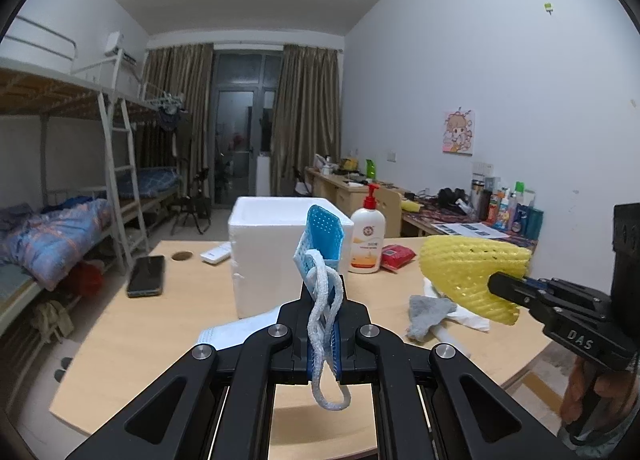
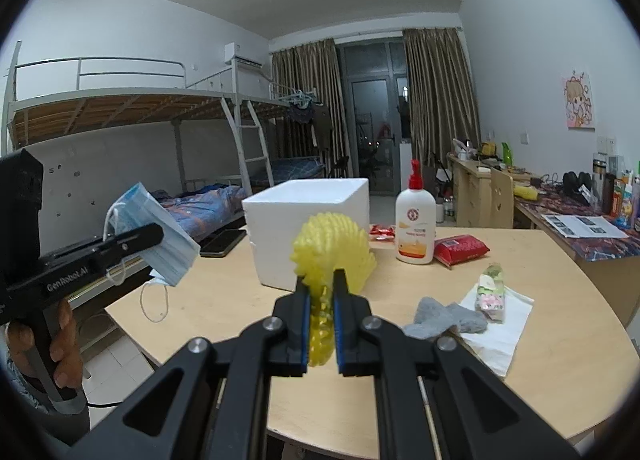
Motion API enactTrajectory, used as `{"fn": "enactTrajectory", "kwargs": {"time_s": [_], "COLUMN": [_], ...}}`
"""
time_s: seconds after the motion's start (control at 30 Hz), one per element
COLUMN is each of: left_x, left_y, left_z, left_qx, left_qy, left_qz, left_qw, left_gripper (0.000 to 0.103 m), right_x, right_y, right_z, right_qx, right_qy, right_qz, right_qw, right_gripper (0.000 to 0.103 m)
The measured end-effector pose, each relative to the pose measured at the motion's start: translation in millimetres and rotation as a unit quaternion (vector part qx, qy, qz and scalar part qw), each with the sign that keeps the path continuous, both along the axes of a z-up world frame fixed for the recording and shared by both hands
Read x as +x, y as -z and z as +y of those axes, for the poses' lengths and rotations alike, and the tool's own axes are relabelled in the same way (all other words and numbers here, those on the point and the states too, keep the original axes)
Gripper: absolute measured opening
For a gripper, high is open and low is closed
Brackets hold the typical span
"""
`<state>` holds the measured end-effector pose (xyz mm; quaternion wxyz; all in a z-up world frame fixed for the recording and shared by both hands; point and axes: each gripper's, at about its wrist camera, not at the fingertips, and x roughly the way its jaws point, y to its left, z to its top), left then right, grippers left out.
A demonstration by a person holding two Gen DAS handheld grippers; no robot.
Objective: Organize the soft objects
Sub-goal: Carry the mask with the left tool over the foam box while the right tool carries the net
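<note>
My left gripper (image 1: 323,296) is shut on a stack of blue face masks (image 1: 322,236), whose white ear loops hang down between its jaws. It holds them above the table in front of an open white foam box (image 1: 272,252). The right wrist view has the same gripper (image 2: 158,235) at the left with the masks (image 2: 160,232). My right gripper (image 2: 320,280) is shut on a yellow foam net (image 2: 332,248), also before the box (image 2: 312,216). In the left wrist view this gripper (image 1: 494,283) carries the net (image 1: 468,272) at the right. A grey sock (image 2: 444,318) lies on the table.
The round wooden table (image 2: 540,380) carries a pump lotion bottle (image 2: 415,224), a red packet (image 2: 460,250), a white tissue (image 2: 500,336) with a small wrapped packet (image 2: 492,292), a phone (image 1: 146,276) and a remote (image 1: 216,252). Bunk beds stand left, desks right.
</note>
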<state>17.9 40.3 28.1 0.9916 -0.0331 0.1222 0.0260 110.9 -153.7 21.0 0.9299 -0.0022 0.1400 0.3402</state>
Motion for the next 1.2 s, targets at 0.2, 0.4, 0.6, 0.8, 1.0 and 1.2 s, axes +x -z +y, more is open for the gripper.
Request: {"fn": "enactTrajectory", "kwargs": {"time_s": [0.2, 0.4, 0.6, 0.8, 1.0, 1.2], "left_x": [-4.9, -9.2, -14.7, -13.8, -2.3, 15.1], "left_y": [-1.7, -0.5, -2.8, -0.8, -5.4, -13.5], "left_z": [-1.2, -5.8, -5.3, -5.0, 0.6, 8.0], "left_qx": [0.013, 0.021, 0.020, 0.015, 0.007, 0.003], "left_qy": [-0.025, -0.024, -0.024, -0.018, -0.022, -0.024], "left_qz": [-0.015, -0.015, -0.024, -0.021, -0.017, -0.014], "left_qw": [0.9995, 0.9994, 0.9992, 0.9995, 0.9996, 0.9996], "left_gripper": [0.006, 0.006, 0.007, 0.007, 0.007, 0.006], "right_x": [-5.6, -8.8, -16.6, -17.1, -9.6, 6.0], "right_y": [1.7, 4.3, 0.0, -1.4, -5.2, -16.5], "right_z": [9.9, 16.4, 18.3, 21.9, 27.0, 37.1], "right_qx": [0.001, 0.002, 0.001, -0.002, -0.003, -0.006], "right_qy": [-0.013, -0.021, -0.028, -0.028, -0.032, -0.037], "right_qz": [-0.017, -0.016, -0.027, -0.031, -0.032, -0.032], "right_qw": [1.000, 1.000, 0.999, 0.999, 0.999, 0.999], "right_gripper": [0.012, 0.012, 0.012, 0.012, 0.012, 0.012]}}
